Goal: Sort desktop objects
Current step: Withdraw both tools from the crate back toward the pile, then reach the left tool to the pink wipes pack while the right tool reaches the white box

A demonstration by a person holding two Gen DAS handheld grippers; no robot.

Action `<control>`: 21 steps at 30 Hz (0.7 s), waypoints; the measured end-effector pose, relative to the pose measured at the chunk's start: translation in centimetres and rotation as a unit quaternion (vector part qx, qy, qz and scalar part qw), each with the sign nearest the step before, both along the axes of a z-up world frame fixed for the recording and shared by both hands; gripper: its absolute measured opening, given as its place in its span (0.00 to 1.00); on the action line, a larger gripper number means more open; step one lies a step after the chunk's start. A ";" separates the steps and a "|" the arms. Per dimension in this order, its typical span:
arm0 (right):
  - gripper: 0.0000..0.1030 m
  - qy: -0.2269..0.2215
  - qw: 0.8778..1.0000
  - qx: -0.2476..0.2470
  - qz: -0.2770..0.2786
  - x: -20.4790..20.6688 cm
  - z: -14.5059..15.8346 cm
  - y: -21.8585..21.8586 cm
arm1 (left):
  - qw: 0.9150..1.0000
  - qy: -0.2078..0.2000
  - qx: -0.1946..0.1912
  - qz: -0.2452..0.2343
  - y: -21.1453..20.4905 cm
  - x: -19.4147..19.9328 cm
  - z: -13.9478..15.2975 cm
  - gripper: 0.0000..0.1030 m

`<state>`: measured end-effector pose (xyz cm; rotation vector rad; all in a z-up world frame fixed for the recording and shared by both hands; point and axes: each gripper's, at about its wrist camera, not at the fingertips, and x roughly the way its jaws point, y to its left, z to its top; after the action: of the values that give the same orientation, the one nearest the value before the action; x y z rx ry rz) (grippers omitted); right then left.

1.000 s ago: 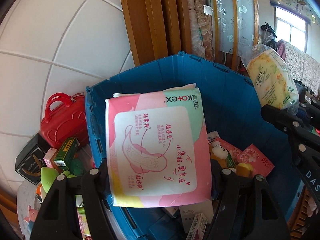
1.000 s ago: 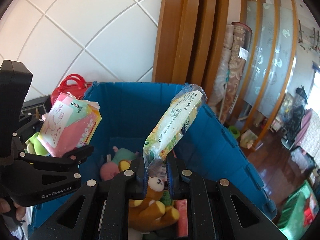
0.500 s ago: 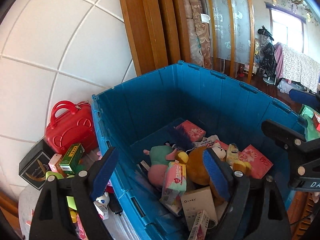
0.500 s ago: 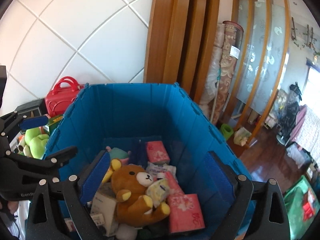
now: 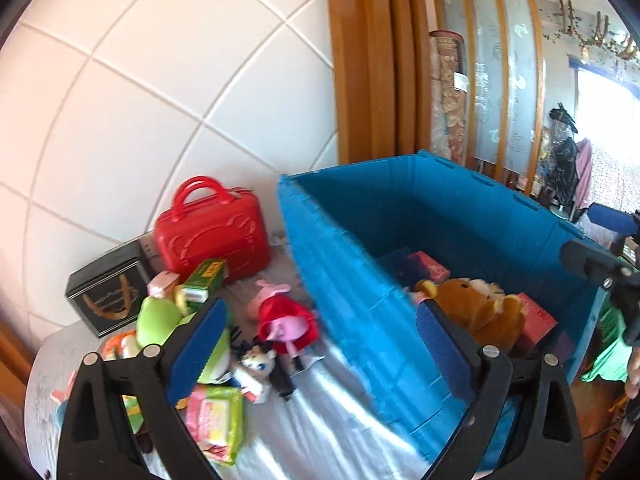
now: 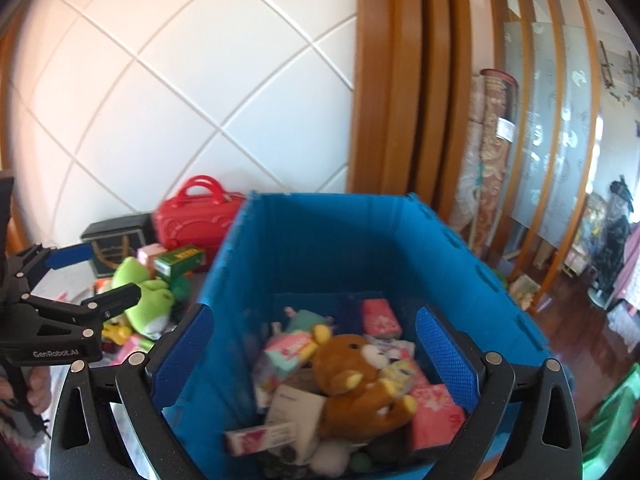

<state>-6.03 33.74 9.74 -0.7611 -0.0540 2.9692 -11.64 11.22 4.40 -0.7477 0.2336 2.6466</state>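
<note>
Blue plastic crate (image 6: 304, 248) holds a brown teddy bear (image 6: 360, 384), pink packets (image 6: 436, 412) and small boxes; red case (image 5: 212, 236) and loose toys (image 5: 280, 320) lie beside it; left gripper (image 5: 320, 354) and right gripper (image 6: 316, 354) are opening, both empty.

The table (image 5: 328, 420) (pale cover) bears a blue crate (image 5: 360, 320). Beside it: red case (image 5: 212, 236), black box (image 5: 108, 296), toys.

The right gripper (image 6: 312, 344) hangs over the blue crate (image 6: 472, 276), its jaws opening with nothing between them. A brown teddy bear (image 6: 360, 384) lies inside on pink packets. Left, a green frog plush (image 6: 144, 296) sits near a red toy suitcase (image 6: 192, 220).
</note>
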 end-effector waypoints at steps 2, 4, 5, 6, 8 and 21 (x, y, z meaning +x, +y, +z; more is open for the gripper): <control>1.00 0.003 1.000 -0.006 0.021 0.1 0.0 -2.0 | 1.000 0.009 -0.005 0.027 -2.8 0.5 -0.6 0.94; 1.00 0.003 0.999 -0.014 0.047 0.3 -0.1 -4.0 | 0.998 0.016 -0.013 0.057 -5.7 0.9 -1.2 0.94; 1.00 0.004 0.998 -0.016 0.057 0.3 -0.2 -5.1 | 0.997 0.018 -0.019 0.071 -7.1 1.1 -1.6 0.94; 1.00 0.005 0.998 -0.019 0.066 0.3 -0.3 -5.9 | 0.996 0.017 -0.024 0.083 -8.5 1.3 -2.1 0.94; 1.00 0.003 0.996 -0.025 0.090 0.2 -0.6 -8.0 | 0.994 0.004 -0.034 0.103 -11.2 1.4 -3.4 0.94; 1.00 -0.061 0.982 -0.028 0.179 -4.7 -7.5 -19.6 | 0.972 -0.122 -0.033 0.198 -23.1 1.5 -14.2 0.94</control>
<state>-10.72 14.17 2.27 -1.0408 -0.1264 3.2668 -10.17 -11.87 -9.82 -1.2460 0.1146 2.8829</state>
